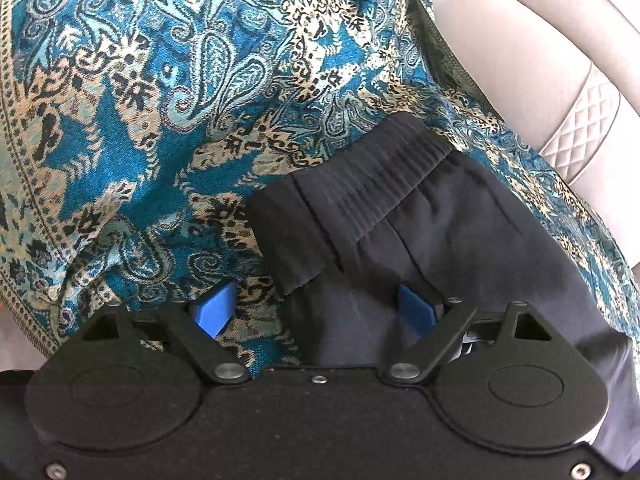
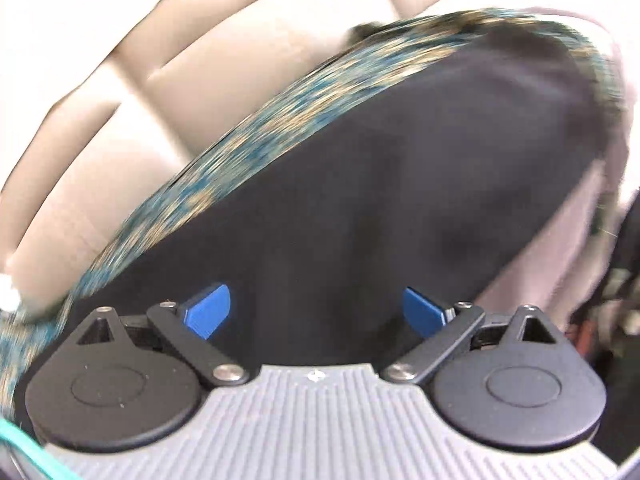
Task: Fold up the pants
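Dark navy pants (image 1: 420,224) lie on a blue and beige paisley cloth (image 1: 160,100), with the elastic waistband (image 1: 360,184) toward the middle of the left wrist view. My left gripper (image 1: 314,308) is open, its blue fingertips (image 1: 212,308) spread over the waistband's near edge, gripping nothing. In the blurred right wrist view the pants (image 2: 380,180) fill the centre. My right gripper (image 2: 316,310) is open just above the dark fabric, its blue fingertips (image 2: 424,312) wide apart and empty.
The paisley cloth (image 2: 180,192) covers a beige leather sofa (image 1: 520,60) with a quilted strap at the right. Beige sofa cushions (image 2: 160,60) rise behind the cloth in the right wrist view. A teal cable (image 2: 24,448) crosses the lower left corner.
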A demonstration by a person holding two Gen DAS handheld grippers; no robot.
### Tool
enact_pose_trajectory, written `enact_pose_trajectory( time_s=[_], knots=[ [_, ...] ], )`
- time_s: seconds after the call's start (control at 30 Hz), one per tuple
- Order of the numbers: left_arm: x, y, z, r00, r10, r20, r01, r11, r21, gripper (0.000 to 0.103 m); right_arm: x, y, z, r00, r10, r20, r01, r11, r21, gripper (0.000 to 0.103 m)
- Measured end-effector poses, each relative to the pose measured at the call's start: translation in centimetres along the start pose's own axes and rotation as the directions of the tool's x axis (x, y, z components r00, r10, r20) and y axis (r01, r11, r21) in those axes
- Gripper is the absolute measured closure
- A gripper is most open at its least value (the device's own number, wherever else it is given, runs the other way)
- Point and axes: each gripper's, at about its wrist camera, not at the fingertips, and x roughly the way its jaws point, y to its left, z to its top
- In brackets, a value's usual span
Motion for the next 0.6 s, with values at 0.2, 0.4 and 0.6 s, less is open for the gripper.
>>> enact_pose_trajectory(
  time_s=[0.2,0.4,0.6],
  knots=[
    [0.2,-0.1,0.3,1.000,0.014,-0.007,-0.014,1.000,-0.011,0.022,1.5,-4.9,3.6,0.989,-0.130,0.072,0.114,0.975,0.193,0.004],
    [0.2,-0.4,0.4,1.000,0.020,-0.016,-0.021,1.000,-0.005,0.027,2.8,-8.6,7.7,0.953,-0.272,0.137,0.226,0.932,0.282,0.008],
    [-0.2,-0.6,0.4,1.000,0.006,-0.017,-0.006,1.000,0.005,0.040,6.2,-3.5,14.2,0.979,-0.106,-0.173,0.101,0.994,-0.036,0.006]
  ],
)
